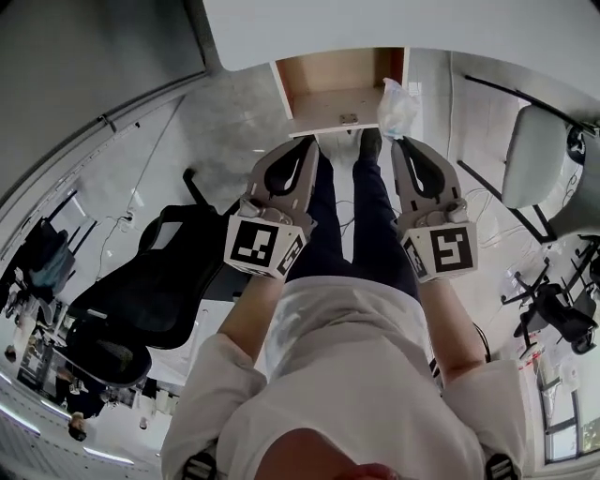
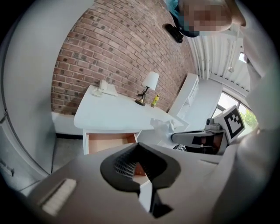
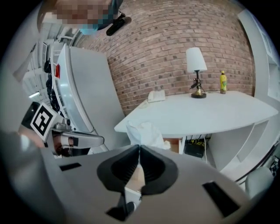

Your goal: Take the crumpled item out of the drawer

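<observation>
Crumpled item (image 1: pixel 397 108): a pale, thin wad held at the tip of the right gripper (image 1: pixel 401 142), whose fingers are clenched on a fold of it. The bulk stands free beyond the fingertips, as the right gripper view confirms (image 3: pixel 144 131). Alongside, and apart from it, the left gripper (image 1: pixel 307 142) has its fingers closed together on nothing. The person's legs (image 1: pixel 361 216) stand below and between the two.

Just beyond the fingertips lies the open drawer (image 1: pixel 323 108). The wad hangs at its right front corner and appears clear of the drawer walls. The step in hand is therefore judged to be the end of the withdrawal.

The next move calls for an unbroken pinch, since only a thin fold is caught, and a draw back toward the body.

Edges: the rim of the white tabletop (image 1: pixel 375 23) overhangs the drawer, so there is little room straight up, and the drawer's right wall lies close beside the wad.

Open room: free space lies rearward over the legs. It is bounded at the left by a black office chair (image 1: pixel 159 281) and at the right by a white chair (image 1: pixel 539 155), both well apart.

Farthest, a lamp (image 3: pixel 195 65) and a bottle (image 3: pixel 223 82) stand on the tabletop before a brick wall (image 3: pixel 153 52).
</observation>
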Demonstrator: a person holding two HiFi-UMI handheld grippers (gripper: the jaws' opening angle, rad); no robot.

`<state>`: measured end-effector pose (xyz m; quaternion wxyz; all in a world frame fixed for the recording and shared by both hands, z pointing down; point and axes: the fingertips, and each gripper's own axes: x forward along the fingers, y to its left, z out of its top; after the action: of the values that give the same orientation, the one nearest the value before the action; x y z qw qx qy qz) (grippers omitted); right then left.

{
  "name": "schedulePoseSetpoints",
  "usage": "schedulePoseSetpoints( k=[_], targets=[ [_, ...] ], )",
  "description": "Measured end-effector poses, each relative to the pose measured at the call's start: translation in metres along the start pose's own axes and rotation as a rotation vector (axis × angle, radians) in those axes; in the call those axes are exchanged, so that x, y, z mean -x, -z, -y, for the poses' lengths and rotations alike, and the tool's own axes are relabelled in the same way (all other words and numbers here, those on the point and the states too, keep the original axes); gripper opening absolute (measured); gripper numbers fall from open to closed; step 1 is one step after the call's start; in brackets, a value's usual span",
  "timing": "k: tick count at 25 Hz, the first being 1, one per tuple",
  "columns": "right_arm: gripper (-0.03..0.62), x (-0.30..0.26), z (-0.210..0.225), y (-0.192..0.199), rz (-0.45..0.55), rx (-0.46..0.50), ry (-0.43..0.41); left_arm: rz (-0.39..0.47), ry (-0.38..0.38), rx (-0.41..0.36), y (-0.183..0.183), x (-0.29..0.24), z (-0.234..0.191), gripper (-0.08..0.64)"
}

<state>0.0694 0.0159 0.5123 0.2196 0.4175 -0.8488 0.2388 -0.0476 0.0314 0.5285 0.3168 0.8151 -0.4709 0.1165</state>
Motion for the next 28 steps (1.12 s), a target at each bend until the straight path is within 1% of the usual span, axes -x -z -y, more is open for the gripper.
schedulePoseSetpoints(
  k=[4, 7, 11, 15, 18, 20, 22, 28],
  targets=[
    [0.017, 0.021, -0.005, -0.048, 0.082, 0.003, -0.002, 0.053, 0.006, -0.049, -0.040, 0.017, 0.013, 0.009],
    [0.017, 0.045, -0.011, -0.077, 0.116, 0.020, -0.002, 0.085, 0.007, -0.077, -0.069, 0.036, 0.030, 0.008],
    [0.017, 0.074, -0.027, -0.104, 0.148, 0.044, -0.016, 0.152, -0.029, -0.145, -0.110, 0.069, 0.047, 0.009],
    [0.017, 0.102, -0.044, -0.128, 0.190, 0.062, -0.032, 0.216, -0.032, -0.171, -0.147, 0.096, 0.066, 0.009],
    [0.017, 0.116, -0.053, -0.153, 0.248, 0.077, -0.044, 0.278, -0.038, -0.227, -0.176, 0.113, 0.078, 0.008],
    [0.017, 0.131, -0.062, -0.168, 0.281, 0.094, -0.049, 0.305, -0.042, -0.260, -0.187, 0.128, 0.089, 0.008],
    [0.017, 0.145, -0.069, -0.181, 0.312, 0.111, -0.046, 0.329, -0.045, -0.276, -0.197, 0.142, 0.099, 0.008],
    [0.017, 0.179, -0.086, -0.209, 0.373, 0.109, -0.043, 0.396, -0.051, -0.279, -0.217, 0.181, 0.118, 0.008]
  ],
)
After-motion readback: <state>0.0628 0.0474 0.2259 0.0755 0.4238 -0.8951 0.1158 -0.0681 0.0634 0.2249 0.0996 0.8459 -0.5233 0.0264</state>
